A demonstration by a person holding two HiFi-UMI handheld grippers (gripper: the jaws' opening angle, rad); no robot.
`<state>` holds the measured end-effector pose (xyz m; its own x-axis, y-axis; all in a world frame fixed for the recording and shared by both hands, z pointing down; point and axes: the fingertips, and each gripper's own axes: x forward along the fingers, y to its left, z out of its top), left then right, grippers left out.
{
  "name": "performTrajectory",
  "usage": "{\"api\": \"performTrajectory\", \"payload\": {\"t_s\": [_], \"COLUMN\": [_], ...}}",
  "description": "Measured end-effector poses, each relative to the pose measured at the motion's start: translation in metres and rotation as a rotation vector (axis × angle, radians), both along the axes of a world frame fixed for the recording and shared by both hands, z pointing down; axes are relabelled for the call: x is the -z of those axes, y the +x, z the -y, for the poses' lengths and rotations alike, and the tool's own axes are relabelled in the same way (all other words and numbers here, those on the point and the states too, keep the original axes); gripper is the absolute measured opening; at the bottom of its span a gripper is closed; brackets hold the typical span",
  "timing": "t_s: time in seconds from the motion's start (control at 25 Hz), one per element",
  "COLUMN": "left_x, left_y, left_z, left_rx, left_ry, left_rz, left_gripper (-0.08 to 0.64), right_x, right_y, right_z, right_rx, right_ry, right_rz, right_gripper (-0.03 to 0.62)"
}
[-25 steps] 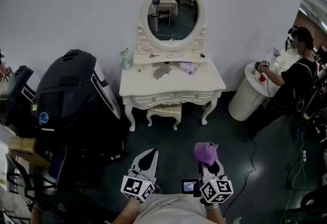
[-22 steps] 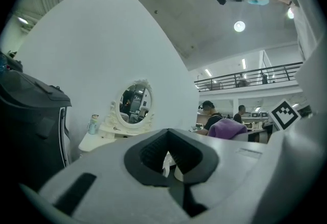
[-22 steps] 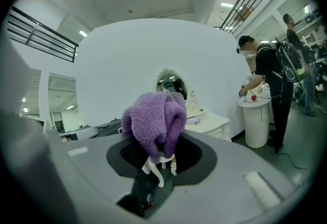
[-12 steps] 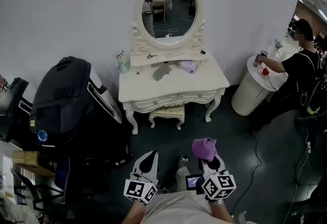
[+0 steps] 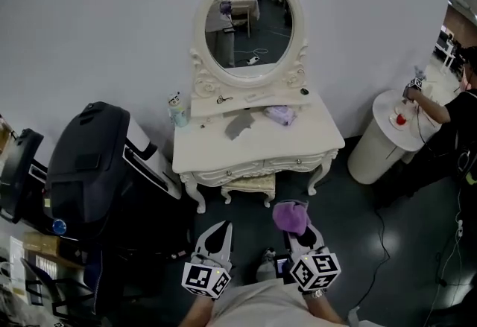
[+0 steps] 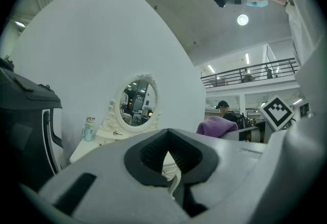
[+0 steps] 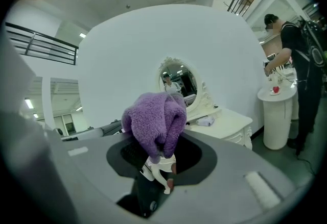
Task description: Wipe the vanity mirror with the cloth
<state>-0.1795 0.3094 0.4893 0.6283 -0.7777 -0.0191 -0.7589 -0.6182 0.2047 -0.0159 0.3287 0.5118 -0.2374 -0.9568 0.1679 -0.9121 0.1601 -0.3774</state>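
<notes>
Right fingers (image 7: 232, 177) around fluffy purple cloth (image 7: 156, 121)

1. The left gripper (image 5: 217, 235) is held low at the left of the head view, pointed forward. Its jaws are closed together, with nothing between them.
2. The right gripper (image 5: 303, 235) is held beside it, roughly parallel. Its jaws are clamped on a purple cloth (image 7: 153, 116), which is bunched above the tips.
3. Both grippers are held close in front of the torso (image 5: 253, 309).

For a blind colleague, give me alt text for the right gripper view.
The right gripper is shut on a fluffy purple cloth, facing a white dressing table with an oval vanity mirror against a white wall.
</notes>
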Motion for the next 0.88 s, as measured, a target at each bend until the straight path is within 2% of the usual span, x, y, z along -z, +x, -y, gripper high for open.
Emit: {"api": "performTrajectory", "payload": {"t_s": [0.32, 0.48, 0.72, 0.88], "left_x": [0.017, 0.014, 0.014, 0.001], "left_y": [0.045, 0.065, 0.079, 0.08], "left_z": [0.085, 0.115, 0.158, 0.194], "left_rx": [0.084, 0.108, 0.113, 0.113], "left_ry": [0.029, 0.016, 0.011, -0.023], "left_rz": [-0.018, 0.002, 0.011, 0.005], "left_gripper": [0.0, 0.0, 0.0, 0.0], "right_x": [0.008, 0.001, -0.014, -0.023], "right_y": [0.066, 0.098, 0.119, 0.122], "right_z": [0.095, 0.127, 0.162, 0.19], "right_rx": [0.014, -0.01, -0.028, -0.047], "right_ry": [0.008, -0.013, -0.059, -0.094], "right_rz": [-0.005, 0.001, 0.004, 0.003], "right_gripper": [0.121, 0.121, 0.121, 0.121]}}
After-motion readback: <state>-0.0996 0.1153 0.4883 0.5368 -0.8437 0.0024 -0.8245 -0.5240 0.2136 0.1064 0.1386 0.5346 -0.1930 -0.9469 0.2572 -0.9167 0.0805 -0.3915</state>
